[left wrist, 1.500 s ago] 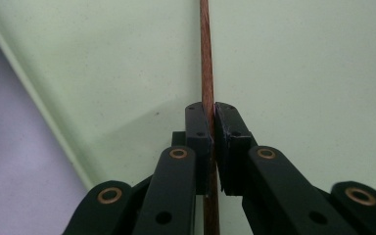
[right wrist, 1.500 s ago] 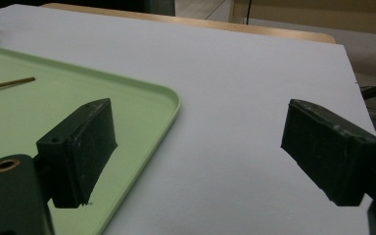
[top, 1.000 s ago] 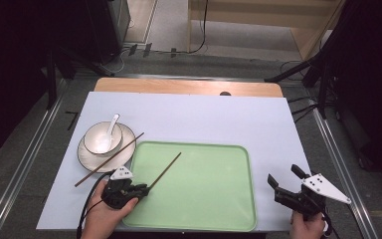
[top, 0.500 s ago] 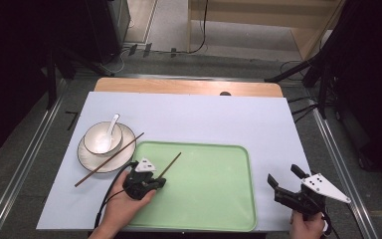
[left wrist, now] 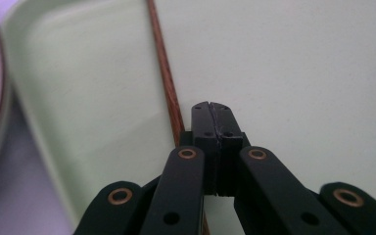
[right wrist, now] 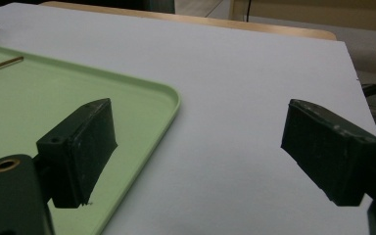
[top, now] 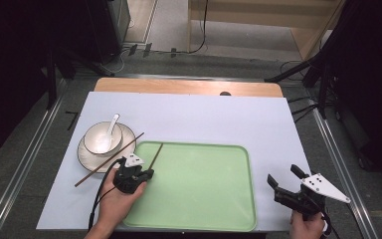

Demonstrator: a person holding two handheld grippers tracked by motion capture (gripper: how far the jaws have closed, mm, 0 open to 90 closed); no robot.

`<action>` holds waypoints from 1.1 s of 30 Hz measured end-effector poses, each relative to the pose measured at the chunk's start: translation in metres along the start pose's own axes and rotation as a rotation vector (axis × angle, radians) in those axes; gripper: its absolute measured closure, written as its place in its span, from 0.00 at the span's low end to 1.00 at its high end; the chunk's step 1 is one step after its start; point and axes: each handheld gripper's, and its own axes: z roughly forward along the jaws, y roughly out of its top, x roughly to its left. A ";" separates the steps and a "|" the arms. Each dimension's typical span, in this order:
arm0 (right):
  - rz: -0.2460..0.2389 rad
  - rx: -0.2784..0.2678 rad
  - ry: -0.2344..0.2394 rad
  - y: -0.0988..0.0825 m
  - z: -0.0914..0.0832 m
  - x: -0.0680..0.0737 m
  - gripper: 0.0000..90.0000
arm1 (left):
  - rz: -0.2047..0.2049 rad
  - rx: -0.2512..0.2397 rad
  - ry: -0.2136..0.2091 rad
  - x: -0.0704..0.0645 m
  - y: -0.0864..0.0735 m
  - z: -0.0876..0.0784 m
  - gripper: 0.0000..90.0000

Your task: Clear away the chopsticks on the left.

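L gripper (left wrist: pixel 209 108): jaws fully closed, pads pressed flat together, nothing visible between them; they've just finished closing. A brown chopstick (left wrist: pixel 166 81) runs right beside the closed tips on their left in the left gripper view, touching or nearly so, and passes under the jaw linkage; can't tell if it's pinched anywhere. From the high view the same chopstick (top: pixel 156 155) lies slanted on the green tray (top: pixel 204 199), in its near-left corner area, w/ the L gripper (top: pixel 146 173) at its lower end, held by the person's left hand (top: pixel 114 201). 2nd chopstick (top: pixel 110 159) lies apart from it, slanted across the rim of the plate (top: pixel 87 154) and down onto the white table cover (top: pixel 204 119), left of the tray. Plate carries a white bowl (top: pixel 98 139) w/ a white spoon (top: pixel 112 124) in it, just beyond the tray's left corner. R gripper (right wrist: pixel 196 152): jaws wide apart, nothing between them, only bare table cover (right wrist: pixel 254 98) in the gap, tray's right edge (right wrist: pixel 169 115) under the left jaw. In the high view the R gripper (top: pixel 282 180) sits off the tray's near-right corner, well apart from both chopsticks.
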 end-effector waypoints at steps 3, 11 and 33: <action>0.003 0.001 -0.001 0.000 0.001 0.000 0.14 | -0.026 0.002 0.003 0.008 -0.004 -0.006 1.00; 0.005 0.004 0.002 0.000 0.002 0.000 0.14 | -0.050 -0.004 -0.009 0.017 -0.009 -0.011 1.00; 0.003 0.002 0.001 0.000 0.001 0.000 0.14 | -0.011 -0.002 -0.045 0.019 -0.009 -0.013 1.00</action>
